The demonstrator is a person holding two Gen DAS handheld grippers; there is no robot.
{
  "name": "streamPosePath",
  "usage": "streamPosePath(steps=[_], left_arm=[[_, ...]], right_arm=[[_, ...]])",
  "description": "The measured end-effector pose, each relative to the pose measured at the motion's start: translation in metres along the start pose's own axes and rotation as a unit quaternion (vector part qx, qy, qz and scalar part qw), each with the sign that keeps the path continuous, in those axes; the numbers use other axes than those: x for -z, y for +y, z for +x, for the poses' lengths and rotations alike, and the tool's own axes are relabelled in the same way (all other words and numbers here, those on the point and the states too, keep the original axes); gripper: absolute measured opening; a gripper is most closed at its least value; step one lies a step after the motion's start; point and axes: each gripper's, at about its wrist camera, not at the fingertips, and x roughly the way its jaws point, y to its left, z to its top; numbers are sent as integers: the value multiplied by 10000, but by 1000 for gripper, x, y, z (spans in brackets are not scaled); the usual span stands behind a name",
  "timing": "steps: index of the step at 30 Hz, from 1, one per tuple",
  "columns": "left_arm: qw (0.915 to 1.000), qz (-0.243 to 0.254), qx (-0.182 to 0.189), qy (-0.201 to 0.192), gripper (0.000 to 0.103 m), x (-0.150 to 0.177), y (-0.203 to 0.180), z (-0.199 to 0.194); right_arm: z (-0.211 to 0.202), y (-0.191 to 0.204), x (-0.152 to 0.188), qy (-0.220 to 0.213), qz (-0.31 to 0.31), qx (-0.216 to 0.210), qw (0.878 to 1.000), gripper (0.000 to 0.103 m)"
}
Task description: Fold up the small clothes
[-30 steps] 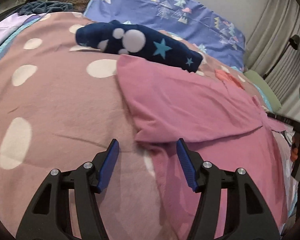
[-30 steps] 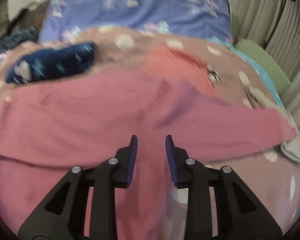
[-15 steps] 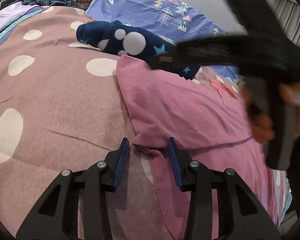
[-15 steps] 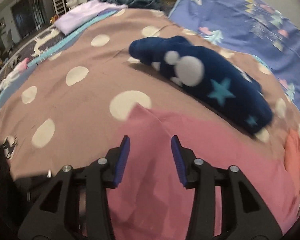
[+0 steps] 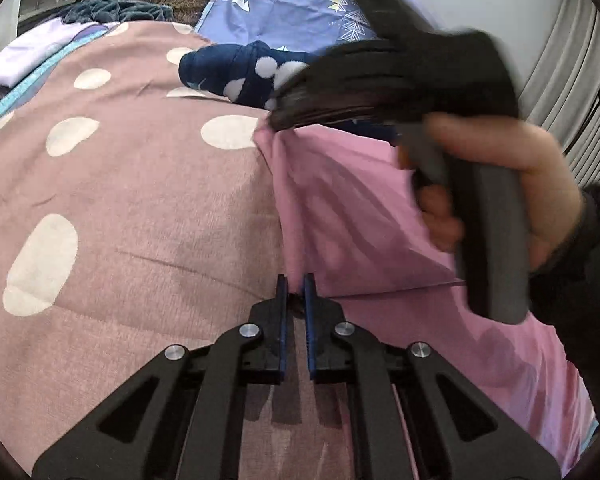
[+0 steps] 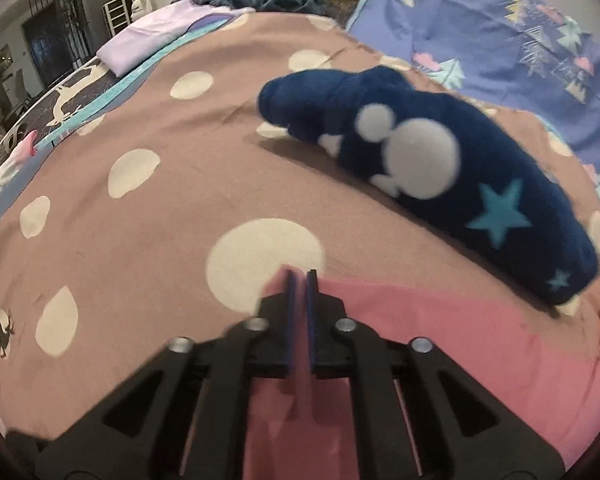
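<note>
A pink garment [image 5: 340, 208] lies on the dotted mauve bedspread [image 5: 120, 200]. My left gripper [image 5: 295, 284] is shut on the garment's near left corner, where a fold meets the edge. My right gripper [image 6: 299, 280] is shut on the garment's [image 6: 440, 332] far left corner. In the left wrist view the right gripper [image 5: 284, 118] is blurred, held by a hand, its tip on that far corner. The garment's left edge runs taut between the two grips.
A navy fleece garment [image 6: 440, 168] with white dots and teal stars lies just behind the pink one. A purple patterned pillow [image 6: 500, 32] is at the back. A lilac folded cloth [image 6: 152, 36] lies at the bed's far left edge.
Both grippers closed on the pink garment's left corners. The right gripper swung across to the far left corner and the left gripper moved forward onto the near corner.
</note>
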Motion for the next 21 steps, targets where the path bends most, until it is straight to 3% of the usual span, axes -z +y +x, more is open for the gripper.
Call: streamPosePath(steps=[1, 2, 4, 6, 8, 11, 12, 14, 18, 20, 21], left_arm=[[10000, -52, 41, -1, 10, 0, 2, -1], [9999, -84, 65, -7, 10, 0, 4, -1], [9999, -92, 75, -6, 10, 1, 6, -2], [10000, -48, 31, -13, 10, 1, 5, -3], [10000, -16, 5, -13, 11, 0, 5, -1], [10000, -52, 18, -4, 12, 0, 4, -1], [10000, -68, 50, 0, 14, 0, 4, -1], [9999, -79, 83, -30, 14, 1, 4, -2], [9992, 28, -33, -387, 13, -4, -5, -22], [9984, 255, 107, -496, 13, -9, -23, -33], [9981, 385, 139, -464, 13, -14, -36, -35]], right_arm=[[-13, -6, 5, -105, 135, -27, 9998, 33], [-27, -14, 12, -187, 253, -92, 9995, 32], [-56, -31, 36, -226, 425, -365, 9982, 19], [-80, -44, 71, -133, 498, -475, 9975, 14], [-95, -57, 105, -72, 602, -280, 9978, 14], [-85, -89, 152, 411, 1167, 352, 9917, 15], [-79, -103, 168, 268, 1524, 40, 9879, 15], [-81, -108, 175, -52, 1455, -157, 9892, 13], [-83, -101, 177, -201, 1551, -23, 9877, 14], [-84, -107, 178, -273, 1700, -246, 9848, 16], [-86, -118, 184, -357, 1925, -558, 9791, 16]])
